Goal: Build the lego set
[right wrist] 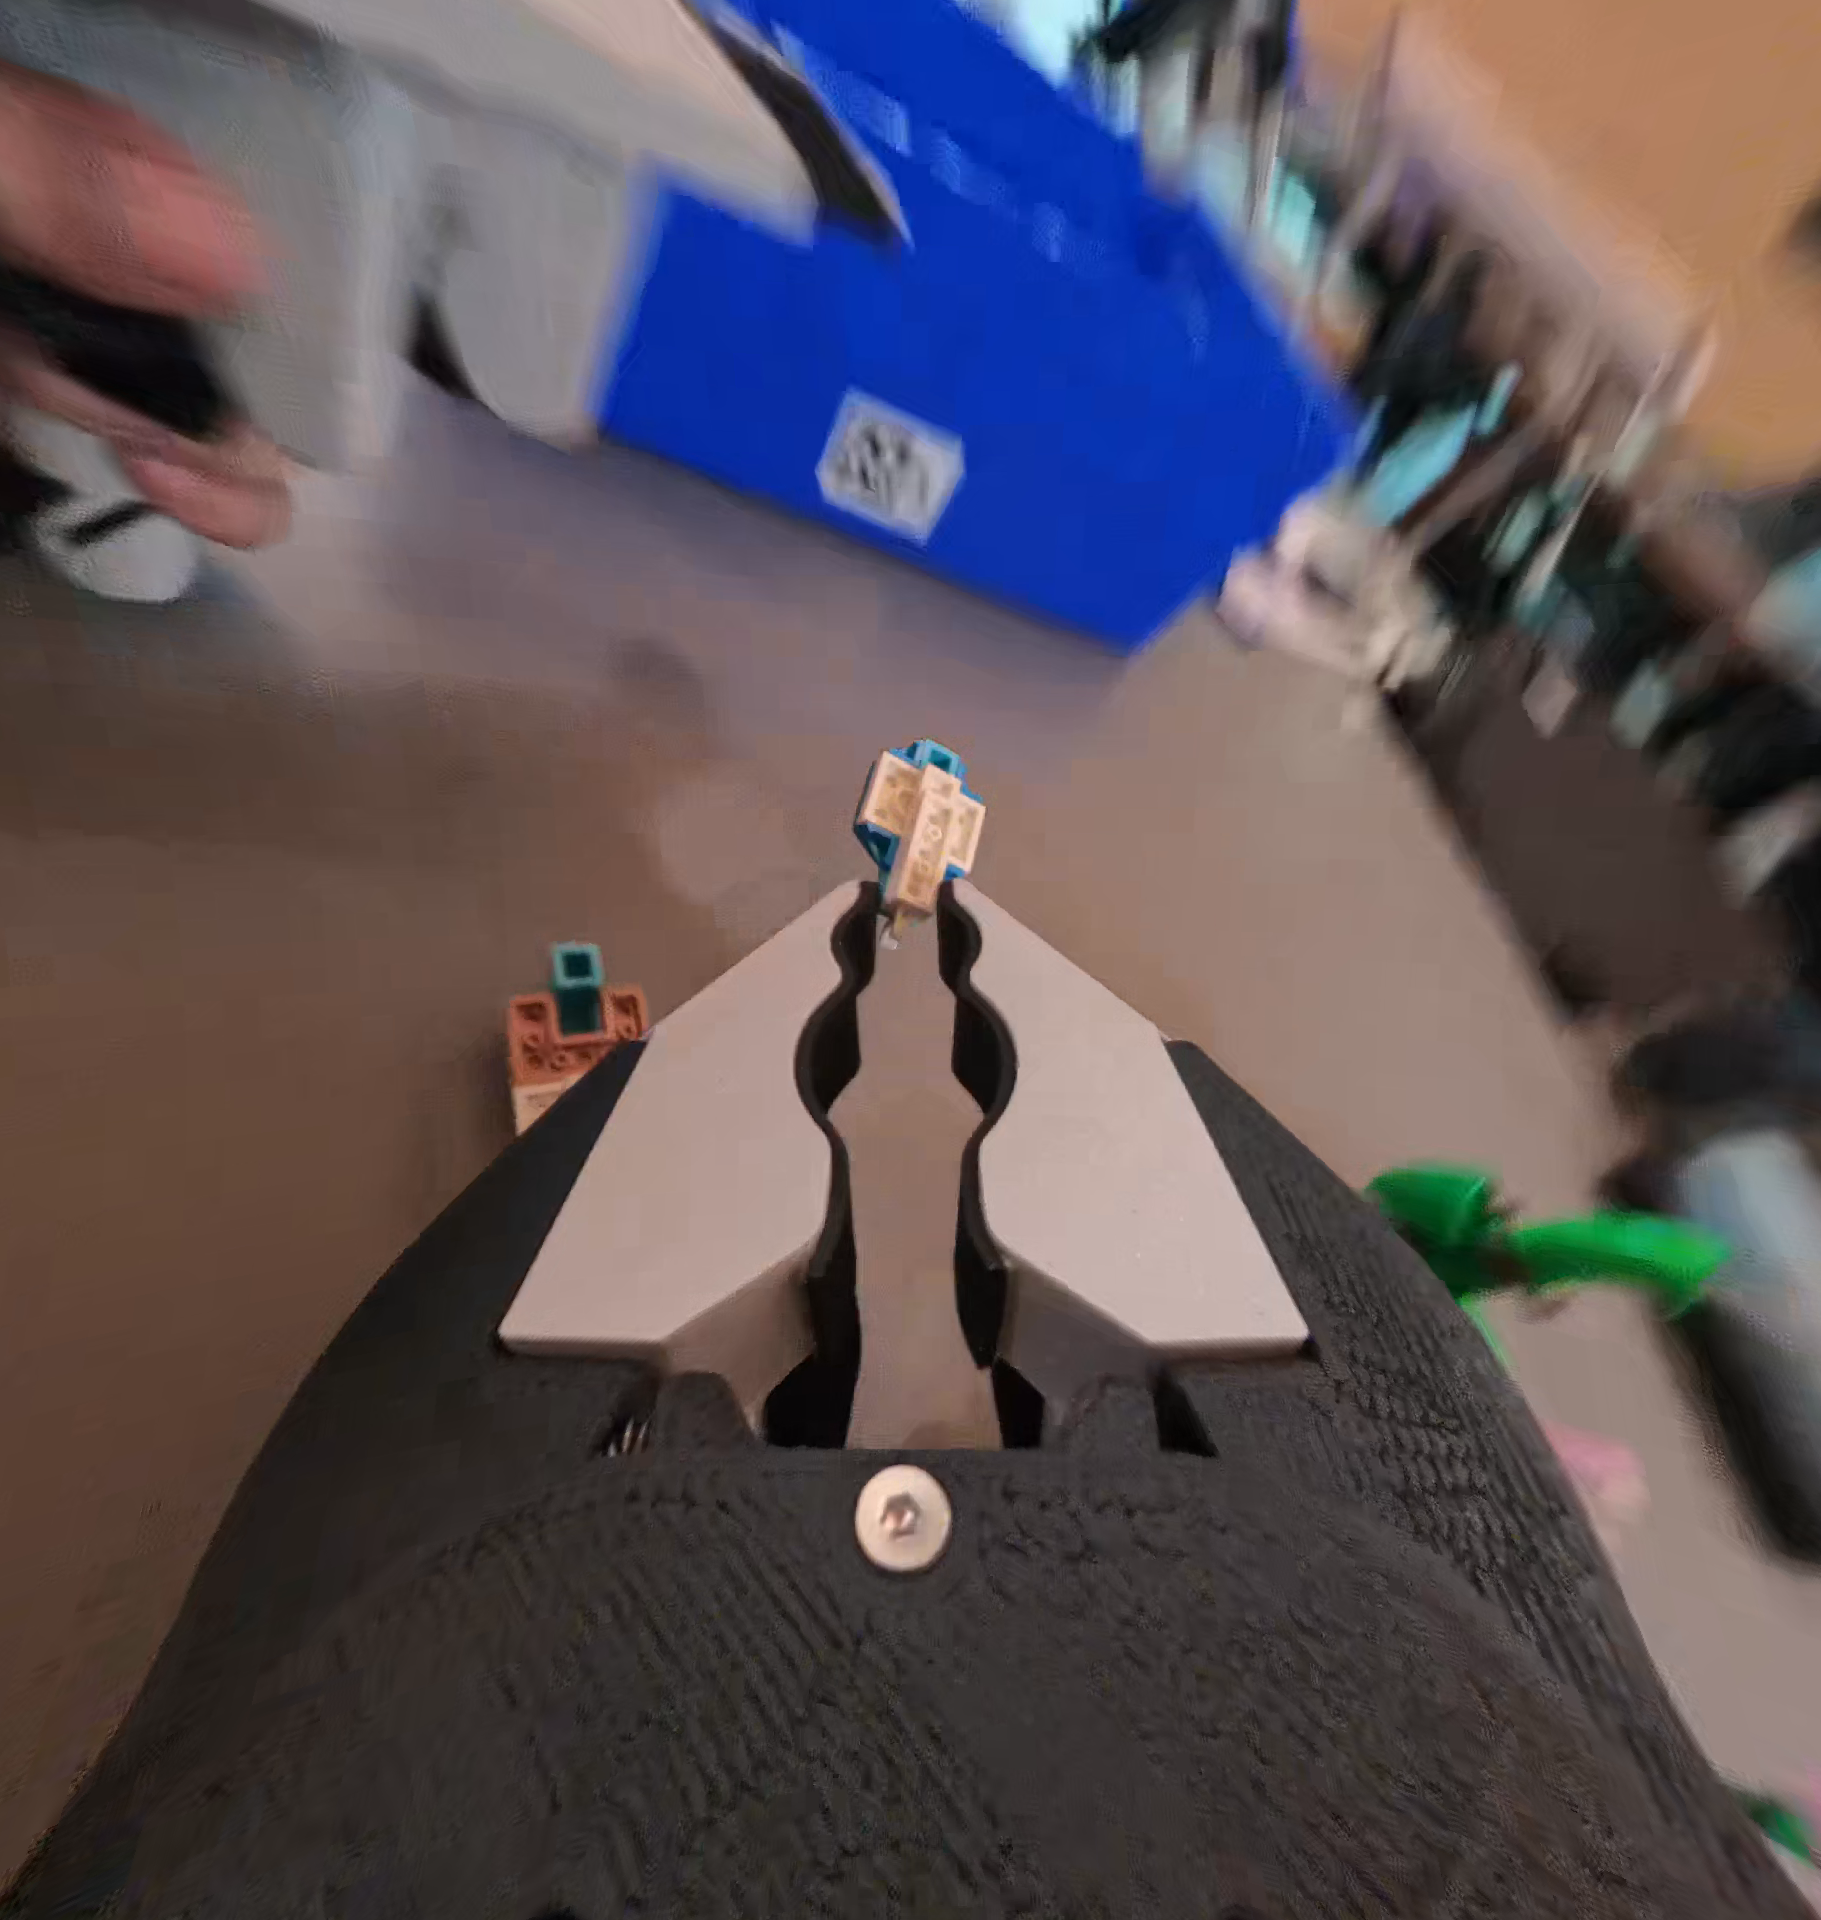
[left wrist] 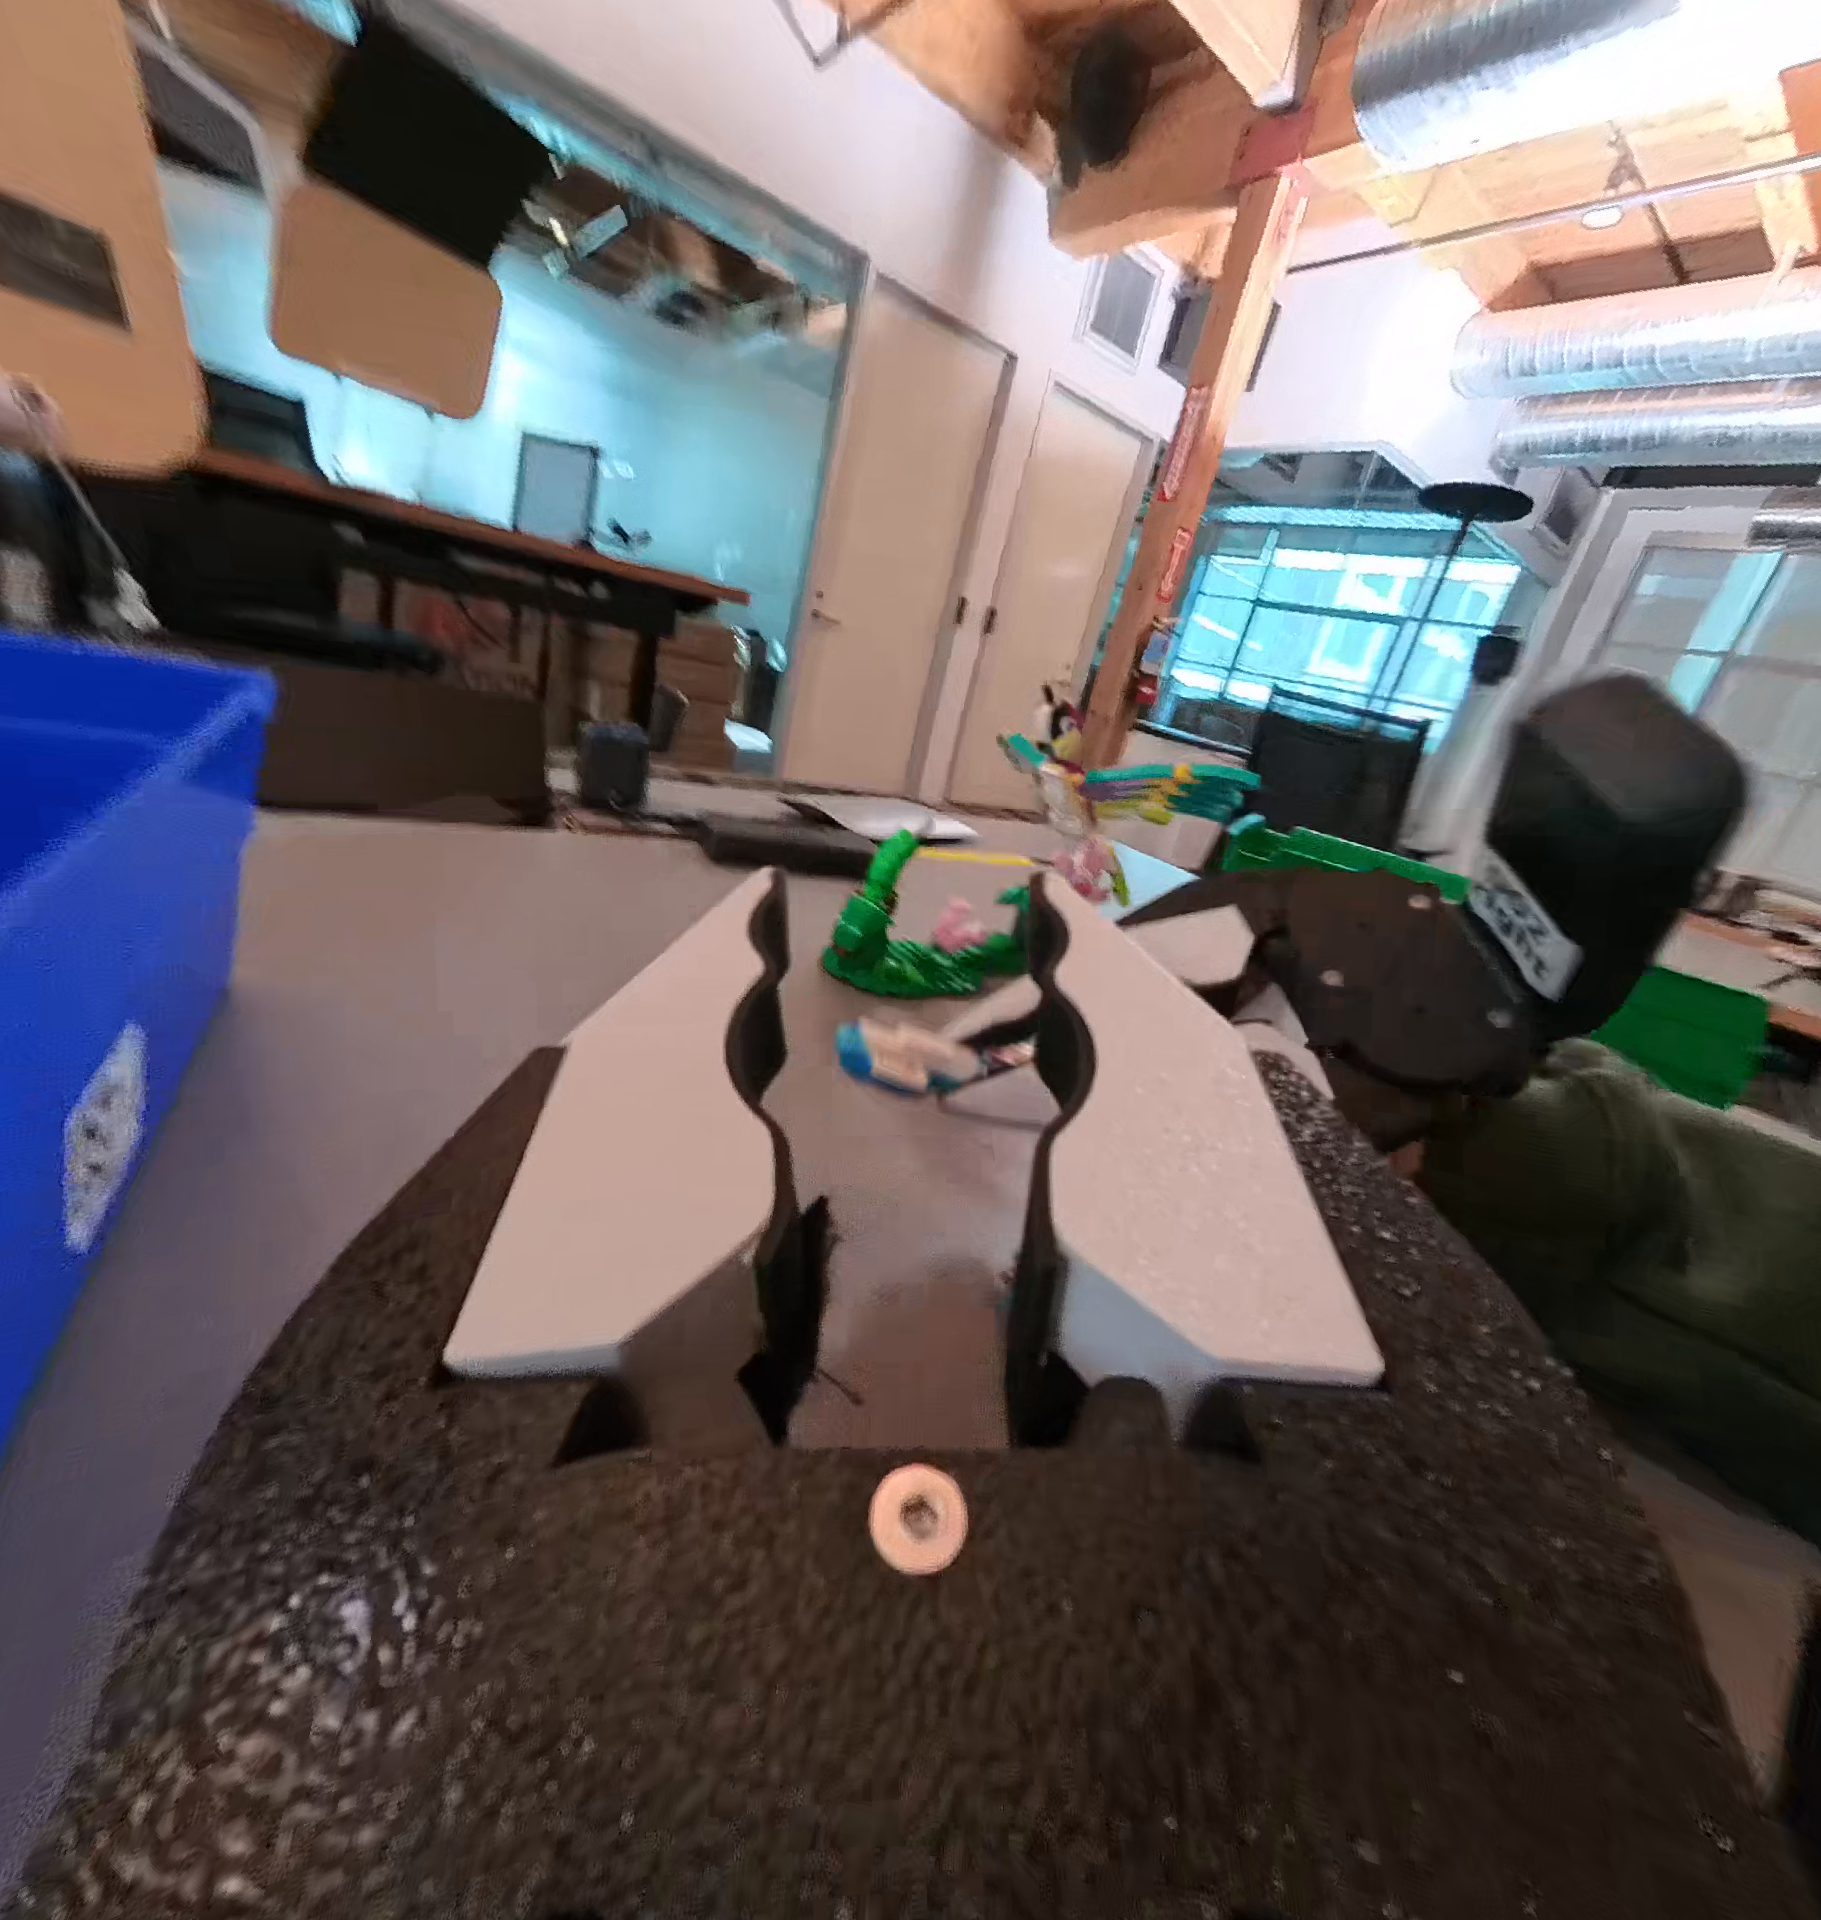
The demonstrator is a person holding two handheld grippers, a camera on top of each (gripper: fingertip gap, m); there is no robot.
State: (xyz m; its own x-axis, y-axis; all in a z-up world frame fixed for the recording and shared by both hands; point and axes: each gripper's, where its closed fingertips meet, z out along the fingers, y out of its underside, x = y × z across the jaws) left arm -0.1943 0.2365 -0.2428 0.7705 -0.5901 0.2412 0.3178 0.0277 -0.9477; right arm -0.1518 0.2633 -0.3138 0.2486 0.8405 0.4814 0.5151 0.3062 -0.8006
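Observation:
My right gripper (right wrist: 904, 902) is shut on a small white and blue brick piece (right wrist: 921, 821), which sticks out past its fingertips above the grey table (right wrist: 262, 831). The same piece shows in the left wrist view (left wrist: 901, 1055), between and just beyond the fingers of my left gripper (left wrist: 906, 894), which is open and empty. A green brick-built plant model (left wrist: 916, 951) with pink bits stands on the table behind the piece. A brown and teal brick piece (right wrist: 573, 1023) lies on the table left of my right gripper.
A blue bin (left wrist: 85, 935) stands at the left of the table and also shows in the right wrist view (right wrist: 989, 416). A colourful brick bird (left wrist: 1124, 800) sits behind the plant model. A green sleeve (left wrist: 1664, 1247) is at the right. The right wrist view is blurred.

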